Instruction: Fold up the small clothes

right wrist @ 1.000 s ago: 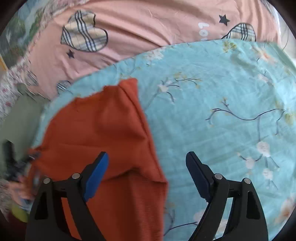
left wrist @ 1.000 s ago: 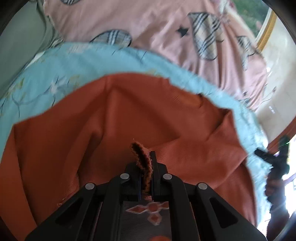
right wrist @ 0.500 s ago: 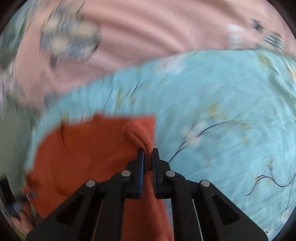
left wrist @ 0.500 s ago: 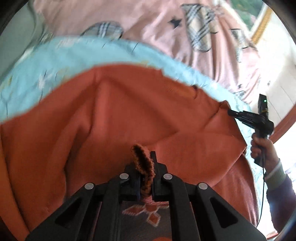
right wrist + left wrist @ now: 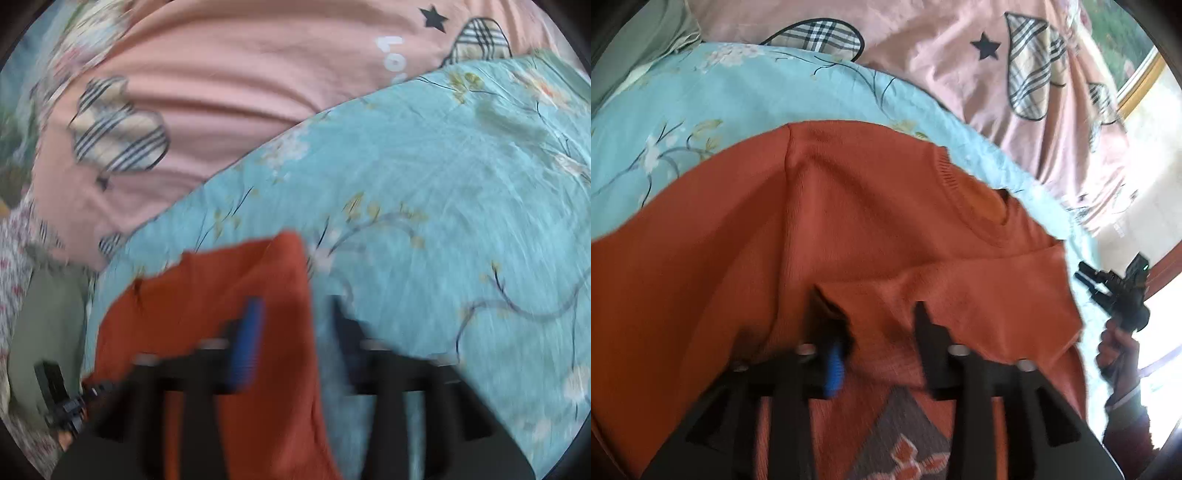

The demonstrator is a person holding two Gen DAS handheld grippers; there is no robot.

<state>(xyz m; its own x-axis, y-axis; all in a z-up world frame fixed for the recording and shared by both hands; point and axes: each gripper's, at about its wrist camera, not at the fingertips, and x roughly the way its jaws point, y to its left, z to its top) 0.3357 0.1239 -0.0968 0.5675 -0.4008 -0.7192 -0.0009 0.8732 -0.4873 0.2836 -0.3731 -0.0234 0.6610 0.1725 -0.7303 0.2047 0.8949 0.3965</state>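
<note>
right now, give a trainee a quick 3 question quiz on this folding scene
1. True or false: the left gripper is clamped on the orange sweater.
2. The sweater lies on: A) pink sheet B) blue floral cloth C) bare floor
3. In the right wrist view, which sweater edge sits between the right gripper fingers?

Key
1. False; its jaws have just been opening, pads clear of the fabric.
2. B
3. Its right edge; these jaws have just been opening too.
</note>
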